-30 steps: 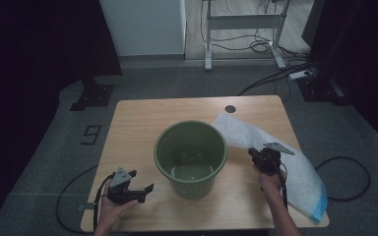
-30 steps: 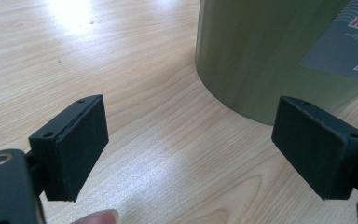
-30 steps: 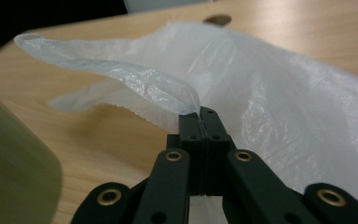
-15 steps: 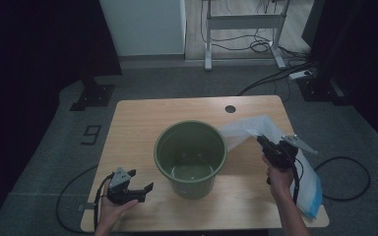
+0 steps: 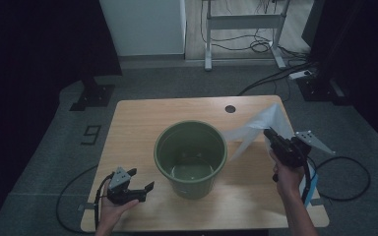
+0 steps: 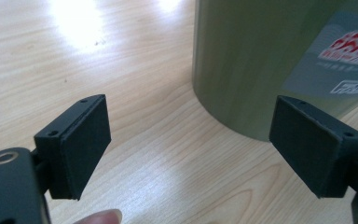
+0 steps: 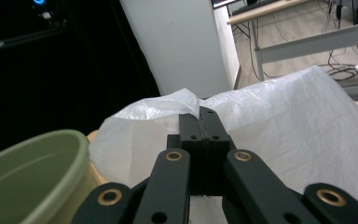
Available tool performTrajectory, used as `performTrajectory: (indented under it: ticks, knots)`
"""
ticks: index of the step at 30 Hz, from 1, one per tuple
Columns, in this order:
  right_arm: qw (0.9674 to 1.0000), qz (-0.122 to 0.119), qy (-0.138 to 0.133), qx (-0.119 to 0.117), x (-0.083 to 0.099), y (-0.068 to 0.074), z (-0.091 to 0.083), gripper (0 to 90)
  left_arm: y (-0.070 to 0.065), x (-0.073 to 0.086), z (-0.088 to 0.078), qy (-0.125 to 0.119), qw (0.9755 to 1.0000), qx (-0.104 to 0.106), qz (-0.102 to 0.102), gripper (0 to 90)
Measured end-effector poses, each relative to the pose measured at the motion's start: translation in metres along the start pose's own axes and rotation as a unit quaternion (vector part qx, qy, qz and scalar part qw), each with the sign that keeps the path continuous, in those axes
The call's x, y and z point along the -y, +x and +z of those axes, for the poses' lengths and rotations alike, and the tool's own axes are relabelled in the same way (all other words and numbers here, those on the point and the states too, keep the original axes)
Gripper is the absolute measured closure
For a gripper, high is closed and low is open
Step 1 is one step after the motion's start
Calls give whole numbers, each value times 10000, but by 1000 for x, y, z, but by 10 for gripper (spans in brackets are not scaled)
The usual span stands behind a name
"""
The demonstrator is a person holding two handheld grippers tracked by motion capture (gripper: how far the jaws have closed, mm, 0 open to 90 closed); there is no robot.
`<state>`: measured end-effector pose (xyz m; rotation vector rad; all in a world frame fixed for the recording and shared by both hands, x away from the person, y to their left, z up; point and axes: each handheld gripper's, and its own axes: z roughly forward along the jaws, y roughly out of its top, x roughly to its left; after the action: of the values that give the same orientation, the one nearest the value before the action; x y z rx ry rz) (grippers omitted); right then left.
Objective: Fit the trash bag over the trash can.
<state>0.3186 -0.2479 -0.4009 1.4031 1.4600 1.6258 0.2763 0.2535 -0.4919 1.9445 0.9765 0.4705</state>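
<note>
A green plastic bucket [image 5: 190, 157] stands upright in the middle of the wooden table [image 5: 142, 118]. To its right my right gripper [image 5: 270, 136] is shut on a thin white plastic bag [image 5: 256, 129] and holds it lifted above the table; the bag [image 7: 279, 116] bulges around the closed jaws in the right gripper view, with the bucket's rim [image 7: 32, 168] at lower left. Near the table's front left corner my left gripper [image 5: 139, 181] is open with nothing between its pads [image 6: 81, 140]. It faces the bucket's side wall [image 6: 261, 60], which carries a grey label.
A round cable hole [image 5: 230, 108] sits at the table's far edge. A desk frame [image 5: 241, 22], cables and a power strip [image 5: 300, 74] lie on the floor behind. A black stand foot [image 5: 92, 96] is at far left of the table.
My right gripper has risen and shifted right, pulling the white bag up off the table. The left gripper has stayed in place.
</note>
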Motion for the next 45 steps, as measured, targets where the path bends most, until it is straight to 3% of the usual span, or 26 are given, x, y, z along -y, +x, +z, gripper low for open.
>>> performTrajectory:
  ticks: [12, 19, 33, 45]
  knots:
    - [9989, -139, -401, -209, -36, 13, -26, 890, -6, -6, -4, -125, 9999, 52, 33, 130]
    - [9978, -162, -529, -378, -49, 21, -33, 890, -11, -12, -9, -143, 9998, -52, 132, 136]
    - [9936, -339, -750, -774, -75, 52, -44, 891, -11, -16, -15, -314, 9995, 2, 42, 138]
    - [9867, -612, -856, -1242, -84, 87, -55, 890, -10, -15, -14, -310, 9995, 42, 3, 138]
